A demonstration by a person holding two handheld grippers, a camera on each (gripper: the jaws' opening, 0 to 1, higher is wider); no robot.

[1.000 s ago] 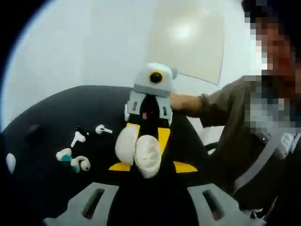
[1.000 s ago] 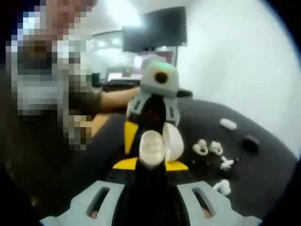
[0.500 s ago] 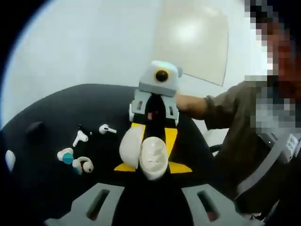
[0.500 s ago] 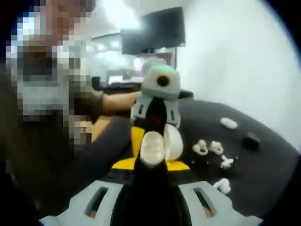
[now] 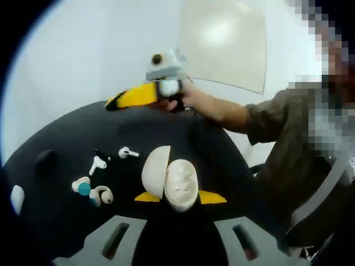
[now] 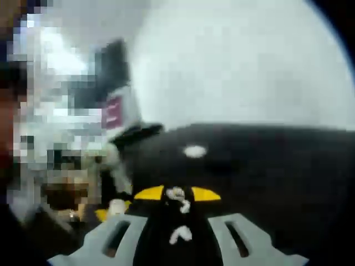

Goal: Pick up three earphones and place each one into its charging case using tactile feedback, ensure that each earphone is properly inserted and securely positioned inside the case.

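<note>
Left gripper view: the left claw (image 5: 178,198) is closed on an open white charging case (image 5: 181,185), its yellow jaw tips at either side of the case and the lid (image 5: 155,172) swung to one side. The case hangs above the black counter (image 5: 66,133). Four loose earphones lie on the counter, well apart from the case: two white stemmed ones (image 5: 128,152) (image 5: 97,163), one with a teal part (image 5: 82,187) and one hooked one (image 5: 101,194). A dark box (image 5: 44,160) and a white oval object (image 5: 16,198) sit nearer the counter's edge. The right claw (image 5: 130,96), carried by a hand (image 5: 180,100), is raised beyond the counter's far edge, pointing sideways, well away from the earphones.

Right gripper view: heavily blurred. Small white shapes (image 6: 176,194) (image 6: 180,235) show between the yellow jaw tips; whether they are earphones, and whether the right claw is open, closed or holding one, cannot be told.

Risks, as judged from the task. No earphone can be seen seated in the case, so the work appears to be at an early stage.
- The earphones differ in shape, so one could be matched to the wrong case and fail to seat.
- They are small and smooth, so an off-centre pinch could flick one across the counter.
- The case is held only by its sides, so a push from the right claw could twist it or slip it out of the left claw's grip.
- The open lid could be knocked shut on the approach.
</note>
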